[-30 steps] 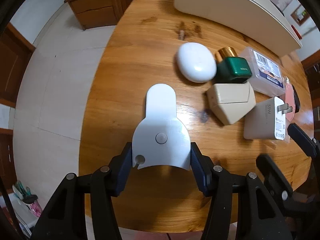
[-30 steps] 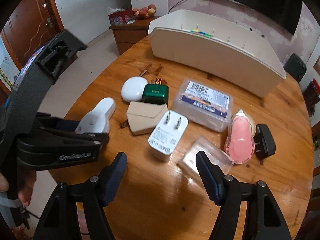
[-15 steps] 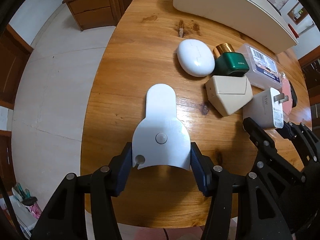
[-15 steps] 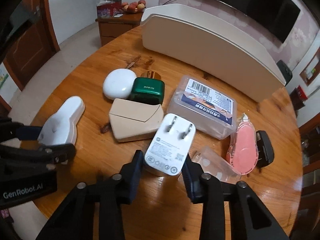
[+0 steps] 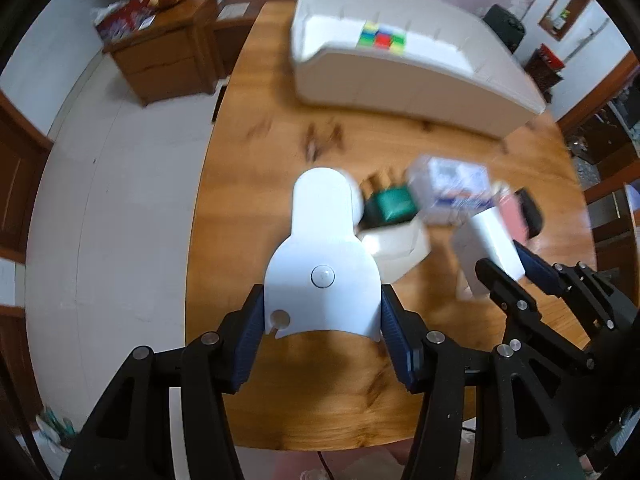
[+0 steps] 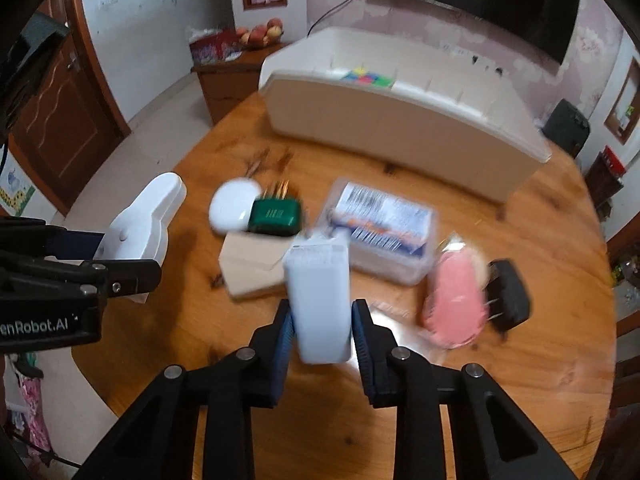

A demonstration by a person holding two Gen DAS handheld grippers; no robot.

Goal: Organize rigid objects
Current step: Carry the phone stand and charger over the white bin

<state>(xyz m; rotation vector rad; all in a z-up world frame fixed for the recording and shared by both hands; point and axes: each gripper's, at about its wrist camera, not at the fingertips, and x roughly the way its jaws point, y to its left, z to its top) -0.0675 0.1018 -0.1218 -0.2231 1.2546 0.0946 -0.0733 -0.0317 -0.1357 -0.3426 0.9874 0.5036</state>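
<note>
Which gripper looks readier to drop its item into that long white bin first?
Probably the left. The left gripper holds the white paddle-shaped piece aimed at the white bin. The right gripper, holding the white charger, has table items ahead of it.

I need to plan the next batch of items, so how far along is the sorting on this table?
Early stage. Done: only a colourful cube sits in the white organizer. In hand: the left tongs grip a white paddle-shaped piece, and the right tongs grip the white charger. Left on the table: white oval case, green box, beige case, clear box, pink tape dispenser, black adapter.
</note>
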